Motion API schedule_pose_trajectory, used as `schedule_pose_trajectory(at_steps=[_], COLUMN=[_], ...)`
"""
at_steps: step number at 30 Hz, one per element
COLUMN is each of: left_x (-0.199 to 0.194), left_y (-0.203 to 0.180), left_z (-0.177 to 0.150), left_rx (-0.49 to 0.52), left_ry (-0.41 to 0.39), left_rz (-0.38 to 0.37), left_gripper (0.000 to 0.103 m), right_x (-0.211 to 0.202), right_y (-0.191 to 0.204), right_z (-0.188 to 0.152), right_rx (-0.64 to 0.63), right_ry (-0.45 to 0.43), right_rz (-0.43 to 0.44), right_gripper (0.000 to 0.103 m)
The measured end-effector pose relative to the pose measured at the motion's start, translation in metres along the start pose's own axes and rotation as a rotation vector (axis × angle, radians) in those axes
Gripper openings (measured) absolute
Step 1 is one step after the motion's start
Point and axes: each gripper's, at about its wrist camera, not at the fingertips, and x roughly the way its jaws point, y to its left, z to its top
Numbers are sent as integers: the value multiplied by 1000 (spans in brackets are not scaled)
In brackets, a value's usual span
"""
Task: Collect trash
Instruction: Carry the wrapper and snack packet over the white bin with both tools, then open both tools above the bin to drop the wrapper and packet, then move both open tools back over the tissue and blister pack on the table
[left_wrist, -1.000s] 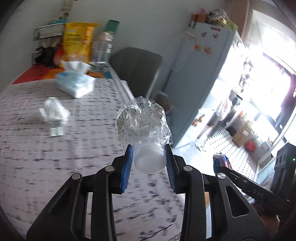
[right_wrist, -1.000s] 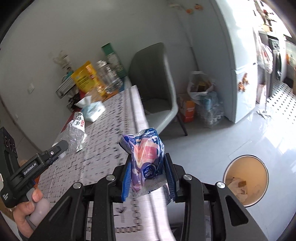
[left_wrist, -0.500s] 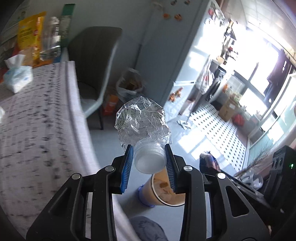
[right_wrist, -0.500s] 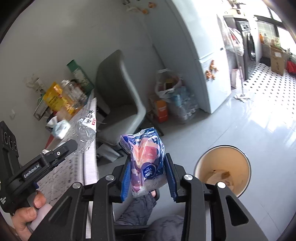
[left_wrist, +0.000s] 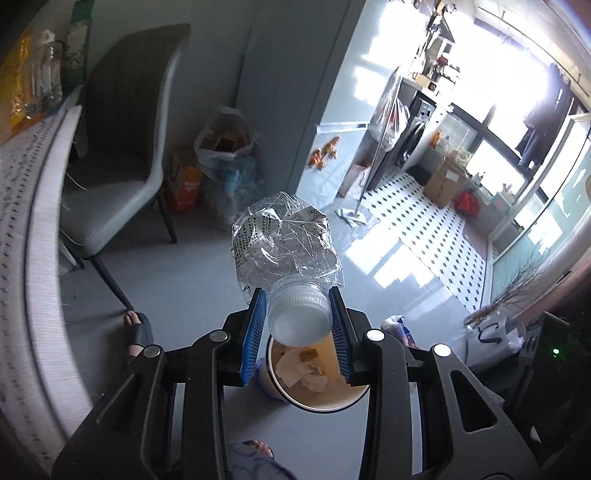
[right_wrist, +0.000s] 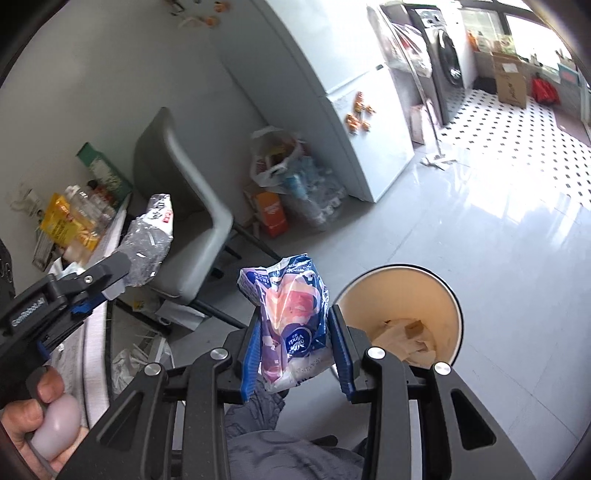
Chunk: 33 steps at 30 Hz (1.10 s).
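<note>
My left gripper (left_wrist: 297, 328) is shut on the white cap of a crushed clear plastic bottle (left_wrist: 282, 245), which sticks out ahead of the blue pads. The same bottle (right_wrist: 149, 242) and left gripper (right_wrist: 92, 291) show at the left of the right wrist view. My right gripper (right_wrist: 295, 350) is shut on a crumpled blue and pink tissue wrapper (right_wrist: 291, 325). A round tan trash bin (left_wrist: 317, 400) stands on the floor directly below the left jaws, with paper scraps inside. In the right wrist view the bin (right_wrist: 399, 291) lies just right of the wrapper.
A grey chair (right_wrist: 184, 206) stands by the patterned table edge (left_wrist: 40, 229). Bags of bottles (right_wrist: 295, 184) and an orange bag sit beside the white fridge (right_wrist: 351, 110). The person's sandalled foot (left_wrist: 136, 328) and trouser leg (right_wrist: 266, 443) are near the bin.
Both grippers have swung away from the table and downward toward the floor. The bin now lies right under the left jaws and close beside the right ones. Both grips are unchanged.
</note>
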Motion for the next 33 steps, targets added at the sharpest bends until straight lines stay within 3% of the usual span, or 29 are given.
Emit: schedule_pose_trajectory(at_steps=[6, 8, 12, 14, 17, 21, 23, 24, 25, 31, 33], left_x=[25, 31, 40, 48, 63, 92, 102, 102, 97, 53, 23], left_y=[-10, -11, -21, -30, -44, -72, -77, -78, -78, -70, -60], left_z=[-5, -6, -4, -4, -4, -11, -14, -15, -17, -10, -1], left_rx=[11, 11, 14, 13, 13, 25, -15, -33, -46, -42, -34], left_ry=[47, 61, 77, 92, 114, 210, 252, 251, 232, 166, 120], left_rz=[-6, -9, -22, -41, -60, -141, -179, -189, -199, -204, -170], left_gripper=[34, 34, 34, 34, 34, 35, 50, 73, 81, 85, 87], right_x=[27, 36, 39, 33, 16, -22, -38, -45, -52, -73, -77], right_y=[-23, -30, -44, -52, -65, -85, -94, -97, -99, -89, -78], right_z=[12, 16, 21, 23, 22, 19, 17, 16, 15, 13, 13], right_rx=[48, 76, 121, 146, 168, 200, 218, 225, 229, 209, 201], right_ry=[-17, -21, -36, -50, -64, -106, -125, -132, -137, -150, -148], right_rz=[-28, -34, -52, -64, -83, -117, -137, -145, -151, -150, -116], right_gripper=[37, 53, 62, 68, 68, 70, 70, 70, 70, 71, 72])
